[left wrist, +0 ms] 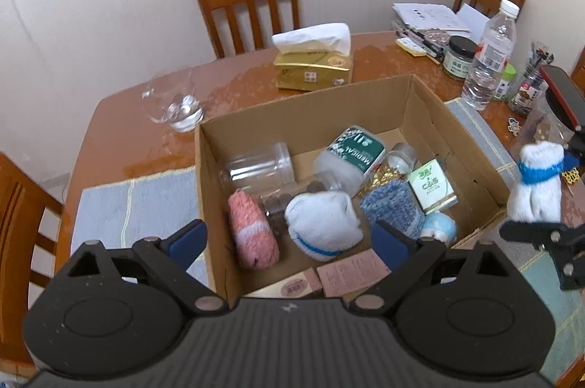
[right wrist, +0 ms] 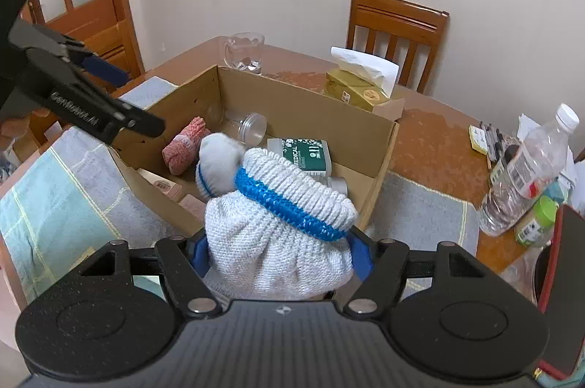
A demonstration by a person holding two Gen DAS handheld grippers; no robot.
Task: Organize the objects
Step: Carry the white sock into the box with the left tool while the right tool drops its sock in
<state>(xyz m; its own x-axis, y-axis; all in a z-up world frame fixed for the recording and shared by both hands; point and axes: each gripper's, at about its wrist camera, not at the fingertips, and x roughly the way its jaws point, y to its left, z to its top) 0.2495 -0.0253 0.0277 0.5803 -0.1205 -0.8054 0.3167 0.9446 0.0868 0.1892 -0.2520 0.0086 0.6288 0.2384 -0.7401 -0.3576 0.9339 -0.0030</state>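
A cardboard box (left wrist: 321, 99) (right wrist: 380, 139) stands open on the table. In it lie a white sock roll (left wrist: 321, 223) (right wrist: 219, 161), a pink sock roll (left wrist: 252, 234) (right wrist: 184, 145), a blue-grey sock (left wrist: 393, 205), a clear jar (left wrist: 261, 165) (right wrist: 252, 126), a green-labelled Medical bottle (left wrist: 353, 154) (right wrist: 303, 150), a small green box (left wrist: 433, 185) and pink cartons (left wrist: 351, 273). My right gripper (right wrist: 279, 253) is shut on a white sock roll with a blue band (right wrist: 281, 223) (left wrist: 539, 183), held just outside the box's near right corner. My left gripper (left wrist: 289, 242) is open and empty above the box's near edge.
A gold tissue box (left wrist: 314, 70) (right wrist: 360, 92), a glass (left wrist: 179, 110) (right wrist: 245, 53), a water bottle (left wrist: 490, 59) (right wrist: 526, 168), jars and papers (left wrist: 427, 19) stand on the wooden table. Grey-blue placemats (left wrist: 135, 201) (right wrist: 55, 201) lie under the box. Chairs (left wrist: 248, 0) ring the table.
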